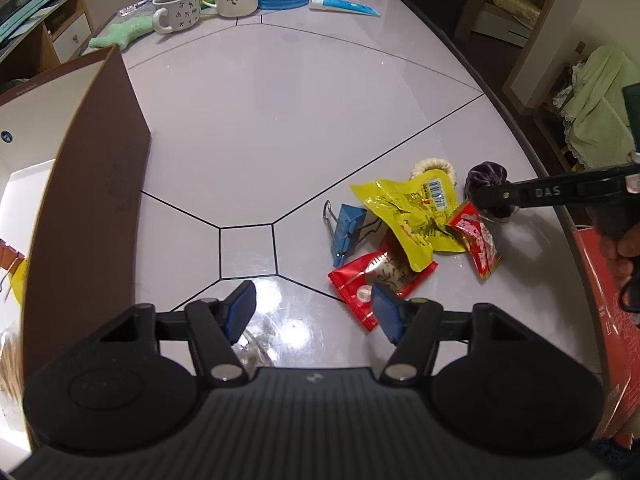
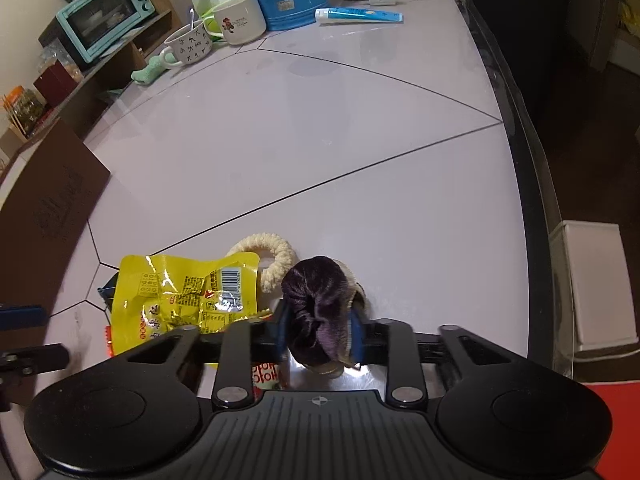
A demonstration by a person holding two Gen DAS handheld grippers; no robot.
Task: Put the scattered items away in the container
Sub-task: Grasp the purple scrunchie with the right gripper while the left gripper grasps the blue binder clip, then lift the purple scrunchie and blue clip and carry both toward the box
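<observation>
Pale glossy bench [image 1: 280,128] carries snack packets; right tool [image 2: 320,330] is clenched on the bunched dark-purple velvet scrunchie [image 2: 316,300] at the pile's right edge. Left tool [image 1: 314,312] hangs half-open, empty.

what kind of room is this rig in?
Most likely a home kitchen or dining area: a glossy table carrying mugs, a teal toaster oven on a side shelf, and snack packets scattered nearby.

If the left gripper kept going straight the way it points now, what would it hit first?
Probably the bare table top: between the open left gripper pads only table shows. Its right pad overlaps the red snack packet, which might be brushed; depth is unclear.
</observation>
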